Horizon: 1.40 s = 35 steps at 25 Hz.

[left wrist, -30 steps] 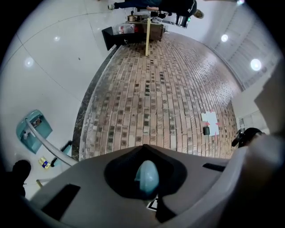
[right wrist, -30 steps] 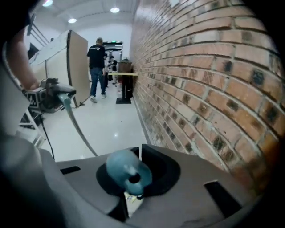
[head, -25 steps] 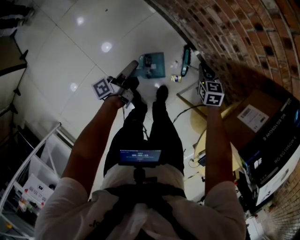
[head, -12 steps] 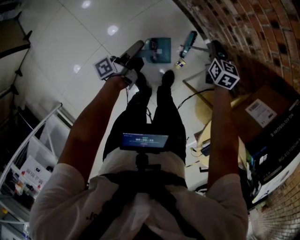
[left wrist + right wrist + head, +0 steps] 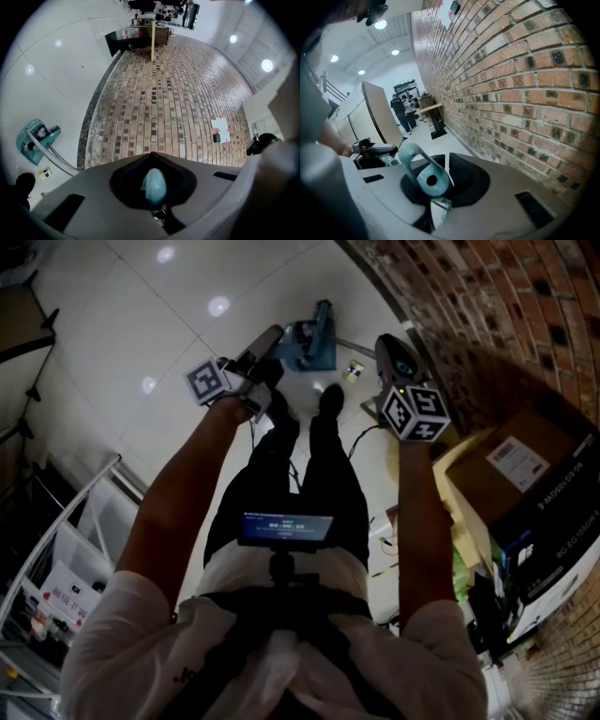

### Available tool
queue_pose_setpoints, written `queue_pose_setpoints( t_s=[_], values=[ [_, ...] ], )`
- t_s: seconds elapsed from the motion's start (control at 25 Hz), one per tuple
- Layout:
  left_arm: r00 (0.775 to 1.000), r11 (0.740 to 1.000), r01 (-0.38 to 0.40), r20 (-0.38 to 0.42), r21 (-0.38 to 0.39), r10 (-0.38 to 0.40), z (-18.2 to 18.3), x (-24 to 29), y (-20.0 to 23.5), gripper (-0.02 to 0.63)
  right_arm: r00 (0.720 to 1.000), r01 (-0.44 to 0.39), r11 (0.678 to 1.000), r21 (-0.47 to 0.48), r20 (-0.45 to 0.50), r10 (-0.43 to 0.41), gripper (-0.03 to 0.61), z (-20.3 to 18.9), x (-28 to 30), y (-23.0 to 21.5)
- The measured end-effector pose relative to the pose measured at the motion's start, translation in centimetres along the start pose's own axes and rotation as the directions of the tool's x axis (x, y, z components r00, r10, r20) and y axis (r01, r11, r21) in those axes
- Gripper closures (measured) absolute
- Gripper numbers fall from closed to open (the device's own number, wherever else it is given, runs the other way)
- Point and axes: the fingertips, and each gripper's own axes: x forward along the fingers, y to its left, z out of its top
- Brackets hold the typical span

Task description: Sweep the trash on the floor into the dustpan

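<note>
Two grippers clamp long handles: the left gripper point(image 5: 151, 164) grips the dustpan point(image 5: 305, 341) handle, the right gripper point(image 5: 445, 161) the broom point(image 5: 324, 320) handle. One small scrap of trash point(image 5: 354, 371) lies on the floor point(image 5: 141, 334) near the dustpan, by the brick wall point(image 5: 469, 315). Risk, as judged: a hard stroke could flick it past the mouth, or the dustpan, steadied only from above, could swivel aside.

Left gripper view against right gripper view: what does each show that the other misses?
Only the left gripper view shows the teal dustpan on the floor and a small yellow scrap beside it. Only the right gripper view shows people standing far off. Both show the brick wall and jaws shut on a teal handle: the dustpan handle, the broom handle.
</note>
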Motion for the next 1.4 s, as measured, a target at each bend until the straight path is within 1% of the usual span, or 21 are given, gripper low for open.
queue_pose_setpoints(
  t_s=[0.12,0.2,0.32,0.44,0.52,0.6,0.72,0.84,0.88,0.96,1.04,1.12,1.16,1.24,1.4],
  values=[
    [1.000,1.000,0.001,0.004,-0.002,-0.001,0.4,-0.3,0.0,0.613,0.999,-0.039,0.999,-0.026,0.000,0.039,0.548,0.4,-0.9,1.1],
    [1.000,1.000,0.006,-0.007,-0.004,-0.006,0.3,-0.4,-0.1,0.613,0.999,-0.048,0.997,-0.060,0.008,0.049,0.546,1.4,-1.9,1.2],
    [0.999,1.000,0.019,-0.036,-0.015,-0.020,-0.3,-0.3,-0.4,0.613,0.999,-0.019,0.988,-0.152,0.024,0.023,0.555,3.6,-4.0,0.8],
    [0.996,0.999,0.033,-0.079,-0.029,-0.036,-1.0,0.1,-0.9,0.613,1.000,0.012,0.964,-0.264,0.024,-0.006,0.561,5.0,-6.2,0.4],
    [0.993,0.999,0.043,-0.113,-0.033,-0.046,-1.4,0.3,-1.3,0.613,0.999,0.040,0.948,-0.315,0.017,-0.036,0.563,5.2,-7.6,-0.1],
    [0.988,0.998,0.046,-0.148,-0.035,-0.051,-1.9,0.4,-1.5,0.613,0.996,0.083,0.935,-0.344,-0.002,-0.089,0.565,4.9,-8.8,-0.7],
    [0.977,0.998,0.050,-0.206,-0.033,-0.056,-3.0,0.8,-1.5,0.613,0.986,0.159,0.924,-0.349,0.006,-0.167,0.565,4.2,-10.4,-1.8],
    [0.967,0.998,0.052,-0.250,-0.027,-0.057,-4.2,1.2,-1.6,0.613,0.975,0.203,0.907,-0.368,-0.013,-0.223,0.565,2.4,-11.4,-2.8],
    [0.964,0.999,0.051,-0.262,-0.021,-0.054,-4.5,1.2,-1.6,0.613,0.971,0.210,0.907,-0.365,-0.028,-0.236,0.565,1.4,-11.5,-3.1],
    [0.960,0.999,0.042,-0.278,-0.014,-0.044,-5.1,1.1,-1.4,0.613,0.965,0.223,0.920,-0.321,-0.062,-0.256,0.565,-1.5,-11.3,-3.9],
    [0.961,1.000,0.026,-0.276,-0.011,-0.028,-5.0,0.8,-1.0,0.613,0.956,0.247,0.941,-0.230,-0.103,-0.276,0.560,-5.4,-10.5,-5.2],
    [0.963,1.000,0.016,-0.269,-0.011,-0.018,-4.7,0.7,-0.8,0.613,0.947,0.287,0.952,-0.107,-0.118,-0.299,0.551,-8.2,-9.6,-6.2],
    [0.963,1.000,0.014,-0.269,-0.010,-0.016,-4.7,0.6,-0.8,0.613,0.944,0.306,0.951,-0.055,-0.114,-0.310,0.548,-8.8,-9.4,-6.4],
    [0.962,1.000,0.011,-0.271,-0.012,-0.014,-4.8,0.5,-0.7,0.613,0.939,0.328,0.945,-0.002,-0.105,-0.327,0.543,-9.2,-9.0,-6.5],
    [0.965,1.000,0.000,-0.261,-0.016,-0.004,-4.8,0.1,-0.5,0.613,0.941,0.323,0.946,-0.006,-0.107,-0.322,0.543,-8.6,-8.1,-5.3]
  ],
)
